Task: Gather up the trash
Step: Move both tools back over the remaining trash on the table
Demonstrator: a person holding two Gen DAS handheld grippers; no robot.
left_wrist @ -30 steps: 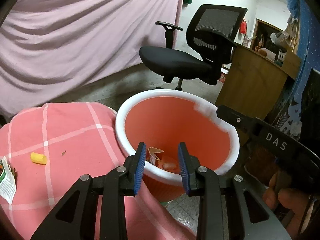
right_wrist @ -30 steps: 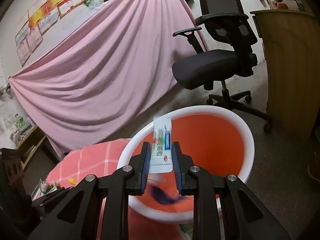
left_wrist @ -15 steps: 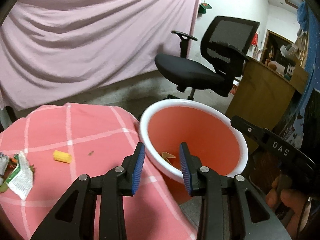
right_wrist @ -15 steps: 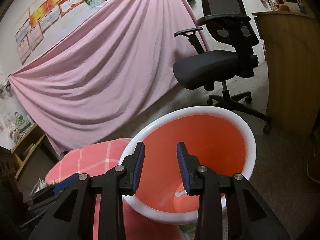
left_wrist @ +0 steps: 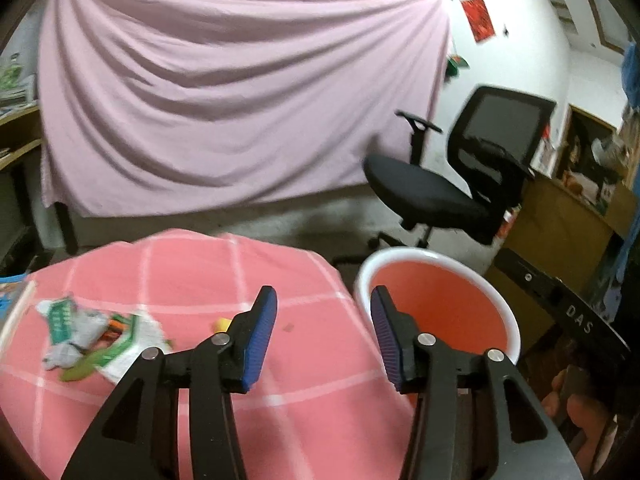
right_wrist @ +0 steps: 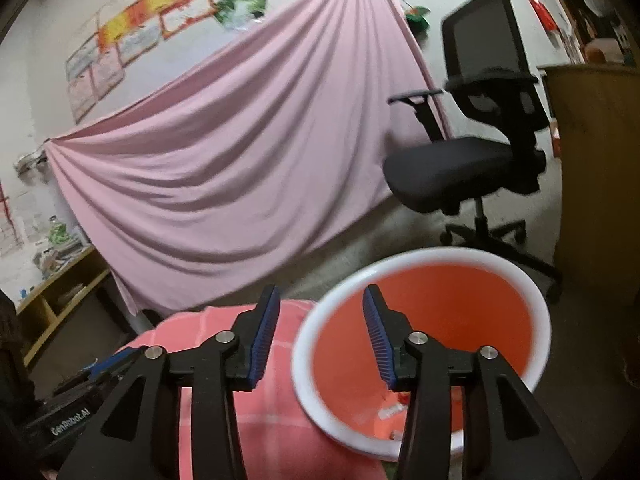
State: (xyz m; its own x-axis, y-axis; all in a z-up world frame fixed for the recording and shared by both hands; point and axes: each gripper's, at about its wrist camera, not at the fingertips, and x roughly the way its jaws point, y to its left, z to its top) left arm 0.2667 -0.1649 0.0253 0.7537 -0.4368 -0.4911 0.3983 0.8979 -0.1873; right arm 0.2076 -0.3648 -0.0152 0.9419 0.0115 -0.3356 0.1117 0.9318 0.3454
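Both your left gripper (left_wrist: 324,326) and right gripper (right_wrist: 318,326) are empty, jaws opening; crumpled wrappers (left_wrist: 90,330) and a small yellow scrap (left_wrist: 222,324) lie on the pink checked tablecloth (left_wrist: 192,264), beside the orange bin (left_wrist: 436,300). Approach the wrappers low and pinch their bunched middle. "DAS" and "GenRobot.AI" mark the grippers; wrapper print is illegible.

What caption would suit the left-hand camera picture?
Empty left gripper, jaws opening, above a pink checked tablecloth strewn with wrappers, orange bin alongside.
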